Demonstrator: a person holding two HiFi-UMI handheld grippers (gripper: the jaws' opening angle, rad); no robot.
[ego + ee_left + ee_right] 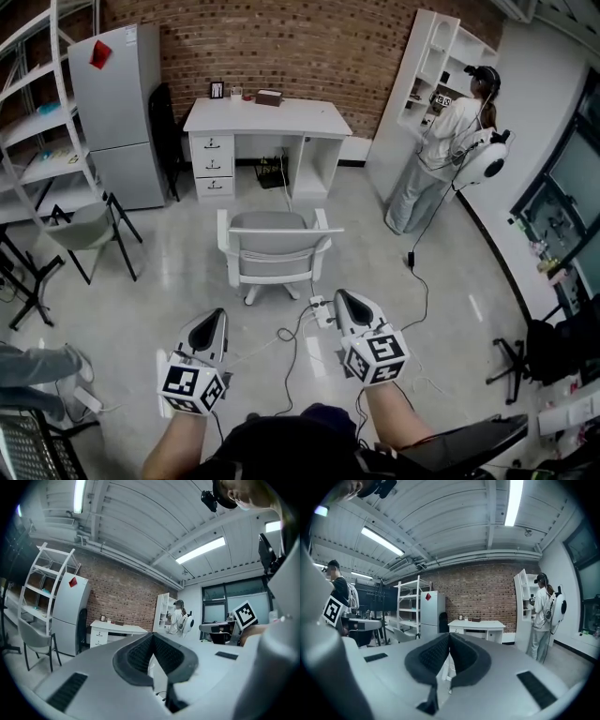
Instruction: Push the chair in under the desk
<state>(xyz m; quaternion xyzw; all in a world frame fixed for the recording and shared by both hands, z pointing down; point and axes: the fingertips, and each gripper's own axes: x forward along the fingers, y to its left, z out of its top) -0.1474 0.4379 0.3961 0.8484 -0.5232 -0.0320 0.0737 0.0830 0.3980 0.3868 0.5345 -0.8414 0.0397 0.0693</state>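
A grey office chair (275,246) with a white frame stands on the floor, its back toward me, a short way out from the white desk (267,117) at the brick wall. Both grippers are held low in front of me, short of the chair and apart from it. My left gripper (217,315) points at the chair's left side and is shut with nothing in it. My right gripper (341,296) is nearer the chair's right rear and is also shut and empty. The desk (117,627) shows beyond the closed left gripper (152,637), and the desk (478,624) shows again past the right gripper (449,637).
A power strip (321,312) and loose cables lie on the floor between the grippers and the chair. A grey fridge (117,112) and a spare grey chair (89,230) stand at the left. A person (441,155) stands at a white shelf unit (427,84) on the right.
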